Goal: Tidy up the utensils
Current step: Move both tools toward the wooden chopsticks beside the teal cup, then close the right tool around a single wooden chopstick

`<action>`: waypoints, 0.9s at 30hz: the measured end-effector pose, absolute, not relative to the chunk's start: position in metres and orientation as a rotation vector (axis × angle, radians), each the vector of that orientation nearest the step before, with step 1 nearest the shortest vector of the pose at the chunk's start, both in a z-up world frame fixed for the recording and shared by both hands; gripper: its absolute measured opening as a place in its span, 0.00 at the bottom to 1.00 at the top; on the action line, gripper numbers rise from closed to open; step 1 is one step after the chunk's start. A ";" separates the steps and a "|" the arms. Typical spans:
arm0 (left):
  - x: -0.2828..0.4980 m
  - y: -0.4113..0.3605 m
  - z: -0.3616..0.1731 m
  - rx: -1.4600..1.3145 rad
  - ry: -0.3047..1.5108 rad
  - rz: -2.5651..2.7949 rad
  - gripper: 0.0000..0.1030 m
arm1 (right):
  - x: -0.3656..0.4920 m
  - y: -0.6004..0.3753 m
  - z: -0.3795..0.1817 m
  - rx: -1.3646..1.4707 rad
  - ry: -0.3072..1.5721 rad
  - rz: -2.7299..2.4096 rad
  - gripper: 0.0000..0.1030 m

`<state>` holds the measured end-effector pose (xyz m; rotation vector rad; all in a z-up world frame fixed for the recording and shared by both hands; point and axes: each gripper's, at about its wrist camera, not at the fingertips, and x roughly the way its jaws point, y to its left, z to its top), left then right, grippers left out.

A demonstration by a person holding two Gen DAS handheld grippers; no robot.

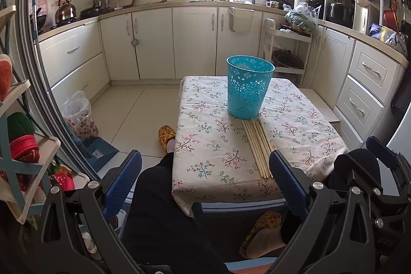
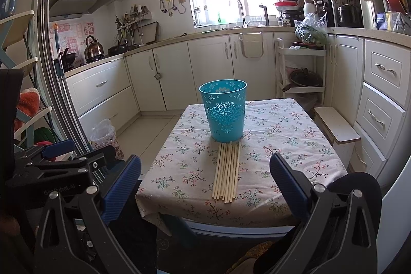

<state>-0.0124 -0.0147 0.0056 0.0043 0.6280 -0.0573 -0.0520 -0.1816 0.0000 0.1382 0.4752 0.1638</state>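
Observation:
A teal perforated bin (image 1: 248, 86) stands upright on a small table with a floral cloth (image 1: 205, 145); it also shows in the right wrist view (image 2: 224, 111). Several pale wooden chopsticks (image 1: 257, 147) lie side by side in front of it, seen too in the right wrist view (image 2: 227, 171). My left gripper (image 1: 205, 181) is open and empty, held off the table's near edge. My right gripper (image 2: 205, 181) is open and empty, also short of the near edge. The chopsticks' near ends lie between the right gripper's fingers in its view.
A low white stool (image 2: 336, 127) stands right of the table. White cabinets (image 1: 154, 43) line the back and right walls. A bagged waste bin (image 1: 79, 117) sits on the floor at left. The person's legs and slippers (image 1: 167, 135) are beside the table.

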 end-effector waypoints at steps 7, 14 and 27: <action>-0.002 -0.010 -0.001 -0.025 0.660 -0.068 0.93 | -0.034 -0.191 -0.011 0.155 0.539 0.133 0.93; 0.031 0.003 -0.021 -0.064 0.727 -0.051 0.93 | 0.060 -0.220 -0.069 0.192 0.759 0.093 0.89; 0.110 -0.009 -0.070 -0.089 0.841 -0.057 0.93 | 0.176 -0.215 -0.146 0.170 0.972 0.137 0.29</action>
